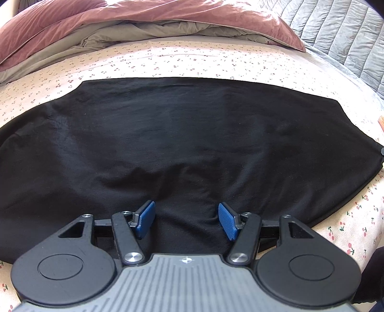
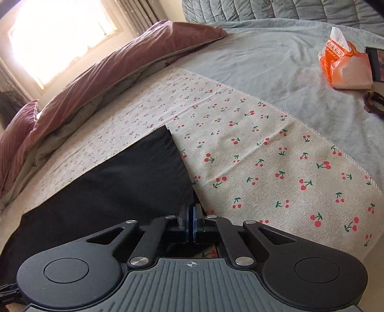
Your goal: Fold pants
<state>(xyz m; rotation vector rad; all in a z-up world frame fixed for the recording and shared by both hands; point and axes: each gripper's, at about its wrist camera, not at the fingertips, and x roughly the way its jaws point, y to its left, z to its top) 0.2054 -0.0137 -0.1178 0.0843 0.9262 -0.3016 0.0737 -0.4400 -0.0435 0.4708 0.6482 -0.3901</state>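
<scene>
The black pants (image 1: 182, 134) lie flat across a cherry-print cloth (image 1: 192, 60) on the bed. My left gripper (image 1: 186, 219) is open, its blue pads spread over the near edge of the pants, a small bunch of fabric between them. In the right wrist view the pants (image 2: 120, 177) stretch away to the left, and my right gripper (image 2: 191, 222) is shut on their near right corner, at the edge where the fabric meets the cherry-print cloth (image 2: 264, 156).
A pink and grey duvet (image 1: 144, 21) is heaped along the far side of the bed. A grey blanket (image 2: 276, 60) covers the right part, with an orange tissue pack (image 2: 343, 67), a phone (image 2: 376, 64) and a dark hair tie (image 2: 374, 100) on it.
</scene>
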